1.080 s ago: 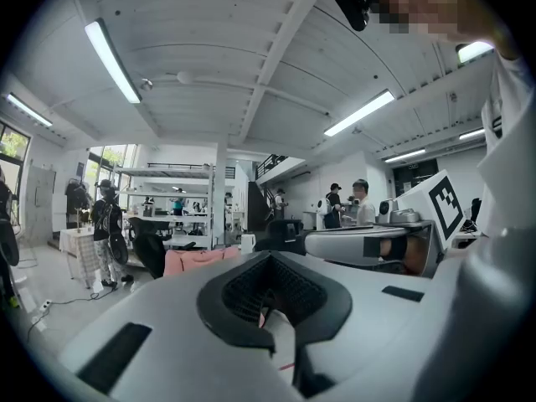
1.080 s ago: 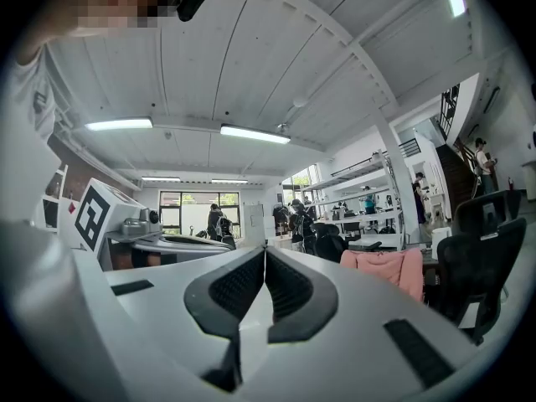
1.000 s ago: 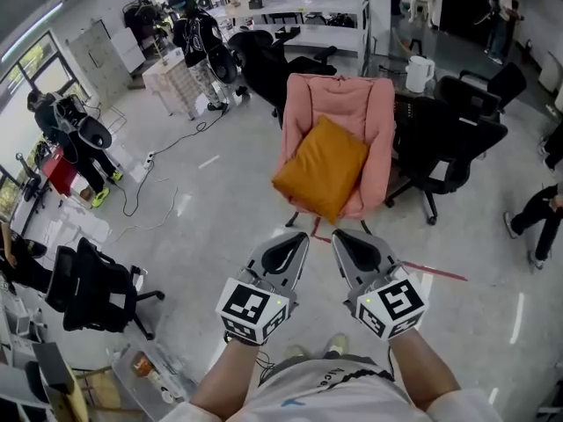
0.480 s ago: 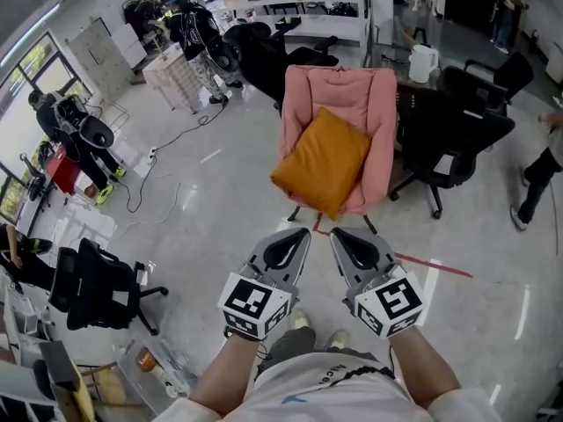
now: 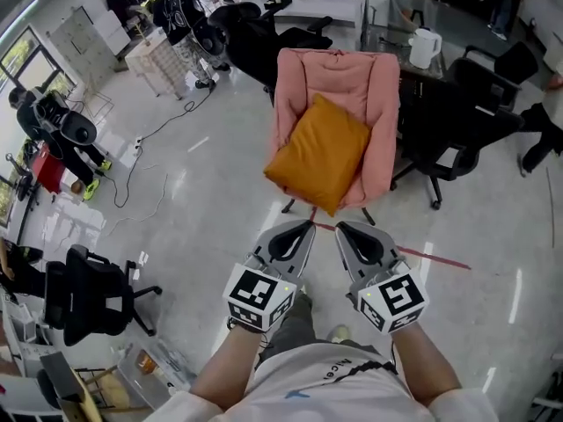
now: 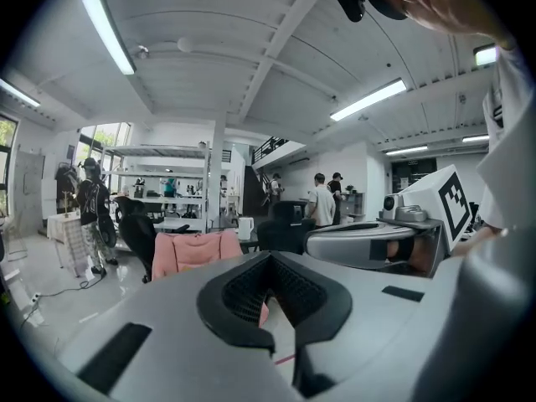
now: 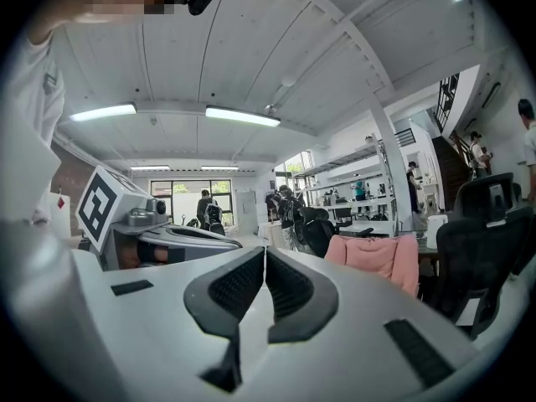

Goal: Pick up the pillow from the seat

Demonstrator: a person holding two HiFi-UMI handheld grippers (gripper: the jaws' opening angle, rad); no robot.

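Our left tongs [image 5: 299, 232] and right tongs [image 5: 349, 233] are pressed together, empty. The orange pillow [image 5: 318, 152] sits on the pink chair [image 5: 383, 95], one corner over its front edge. We should step closer, open wide, then pinch there.

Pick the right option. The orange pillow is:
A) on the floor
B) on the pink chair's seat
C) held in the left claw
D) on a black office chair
B: the orange pillow lies tilted on the seat of the pink chair.
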